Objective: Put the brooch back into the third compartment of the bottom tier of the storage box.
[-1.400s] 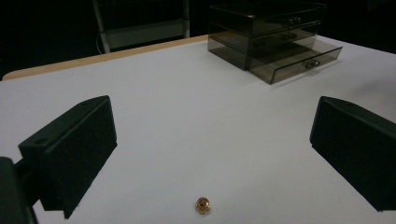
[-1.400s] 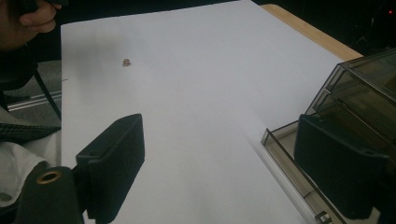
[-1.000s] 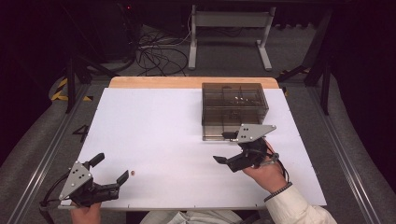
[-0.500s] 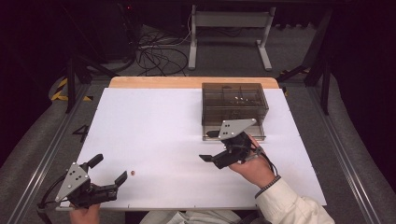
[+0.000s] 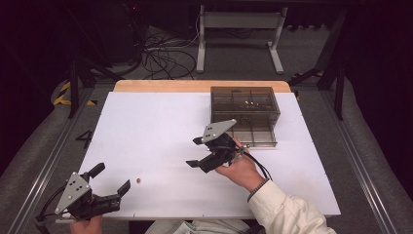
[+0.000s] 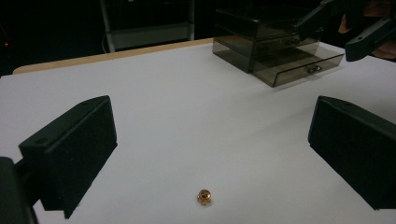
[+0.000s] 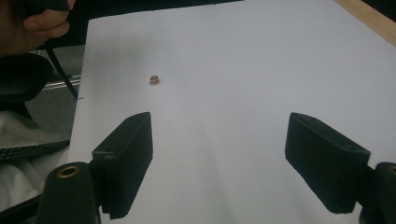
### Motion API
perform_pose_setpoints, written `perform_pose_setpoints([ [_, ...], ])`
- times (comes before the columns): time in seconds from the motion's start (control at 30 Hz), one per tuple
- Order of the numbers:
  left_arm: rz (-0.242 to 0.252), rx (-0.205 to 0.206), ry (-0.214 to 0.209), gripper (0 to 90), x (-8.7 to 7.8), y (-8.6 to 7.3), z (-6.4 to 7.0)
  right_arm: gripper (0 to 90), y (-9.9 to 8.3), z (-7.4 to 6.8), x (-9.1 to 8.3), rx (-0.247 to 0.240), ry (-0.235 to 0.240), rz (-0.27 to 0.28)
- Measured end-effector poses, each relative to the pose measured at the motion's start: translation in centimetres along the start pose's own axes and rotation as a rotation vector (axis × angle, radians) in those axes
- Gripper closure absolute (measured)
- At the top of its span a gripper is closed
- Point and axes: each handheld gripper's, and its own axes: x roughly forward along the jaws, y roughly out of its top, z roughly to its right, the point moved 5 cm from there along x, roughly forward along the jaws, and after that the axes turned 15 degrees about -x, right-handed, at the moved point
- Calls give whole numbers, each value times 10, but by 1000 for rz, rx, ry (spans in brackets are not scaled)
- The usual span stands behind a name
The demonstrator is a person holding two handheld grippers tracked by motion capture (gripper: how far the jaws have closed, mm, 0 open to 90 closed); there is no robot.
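A tiny copper-coloured nut (image 5: 139, 180) lies on the white table (image 5: 156, 126) near the front left. In the left gripper view the nut (image 6: 204, 197) sits just ahead of the wide-open jaws. My left gripper (image 5: 111, 179) rests at the front left corner, open and empty, a short way left of the nut. My right gripper (image 5: 195, 152) hovers open over the table's middle, pointing left toward the nut (image 7: 154, 80), which shows far ahead in the right gripper view. A smoky transparent drawer box (image 5: 245, 107) stands at the back right with its lower drawer (image 5: 253, 136) pulled out.
The table's wooden back edge (image 5: 195, 86) runs behind the drawer box. Cables (image 5: 160, 58) and a metal stand (image 5: 238, 29) lie on the dark floor beyond. A white sleeve (image 5: 282, 209) comes in from the bottom right.
My right gripper has moved left and slightly forward, away from the drawer box toward the table's middle, staying open. The left gripper has hardly moved.
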Motion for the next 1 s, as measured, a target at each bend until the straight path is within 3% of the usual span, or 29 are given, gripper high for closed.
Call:
perform_pose_setpoints([
  [0.33,6,-13,6,21,-1,1,-3,244,7,-6,34,14,28,43],
  [0.53,3,3,32,29,0,1,-4,244,8,-7,45,8,42,40],
  [1.0,11,-12,13,27,0,2,-4,249,16,-16,63,3,66,65],
])
